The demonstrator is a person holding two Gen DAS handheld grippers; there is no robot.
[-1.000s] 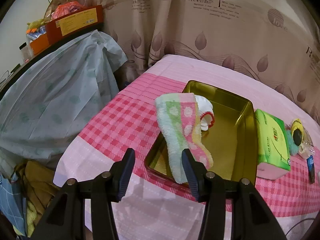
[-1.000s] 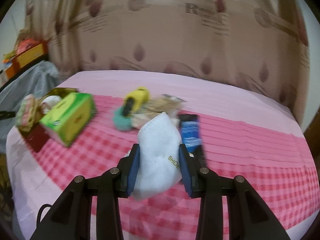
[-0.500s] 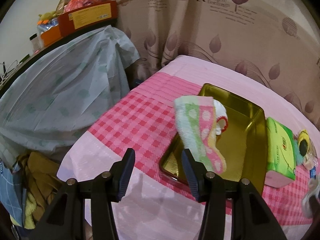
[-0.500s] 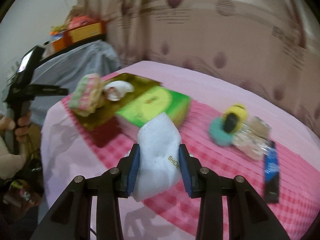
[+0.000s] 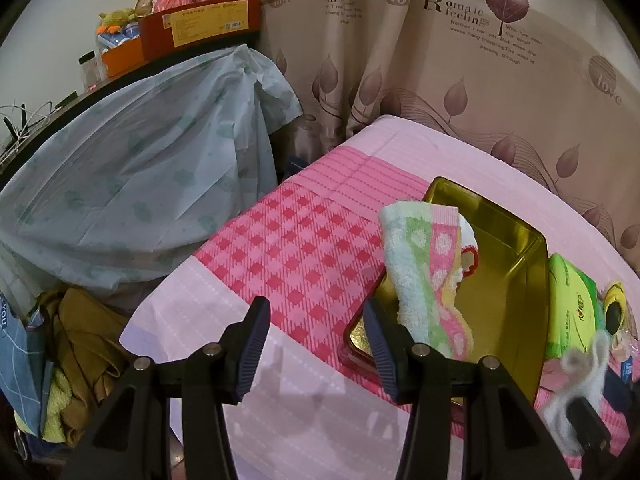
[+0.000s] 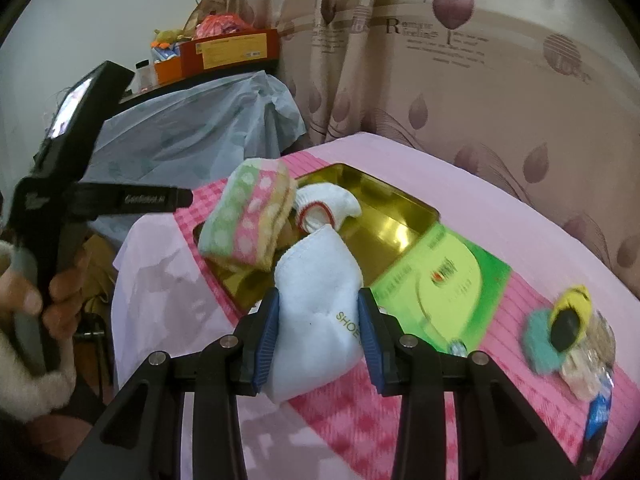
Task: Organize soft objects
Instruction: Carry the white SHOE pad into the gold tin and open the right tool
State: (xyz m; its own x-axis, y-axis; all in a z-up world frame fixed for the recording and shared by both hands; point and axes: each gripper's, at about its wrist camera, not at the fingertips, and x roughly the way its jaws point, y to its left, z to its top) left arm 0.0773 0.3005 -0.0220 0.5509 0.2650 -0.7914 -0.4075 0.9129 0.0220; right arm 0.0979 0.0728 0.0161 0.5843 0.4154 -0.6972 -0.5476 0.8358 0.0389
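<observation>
My right gripper point(image 6: 319, 334) is shut on a white cloth point(image 6: 320, 316) marked "SHOE" and holds it just in front of the gold tin tray point(image 6: 394, 228). The tray point(image 5: 516, 280) holds a striped pastel towel point(image 5: 424, 276) draped over its near left rim and a white sock with red trim point(image 6: 326, 208). My left gripper point(image 5: 316, 344) is open and empty, above the pink bedspread left of the tray. The white cloth also shows blurred at the left wrist view's lower right point(image 5: 580, 392).
A green tissue pack point(image 6: 440, 284) lies beside the tray. A teal and yellow soft toy point(image 6: 560, 324), a clear packet and a blue item point(image 6: 596, 416) lie to the right. A covered shelf point(image 5: 132, 184) stands left of the bed; curtains hang behind.
My right gripper has carried the white cloth left, from the toys to the tray's edge. My left gripper has drawn back to the left, away from the tray.
</observation>
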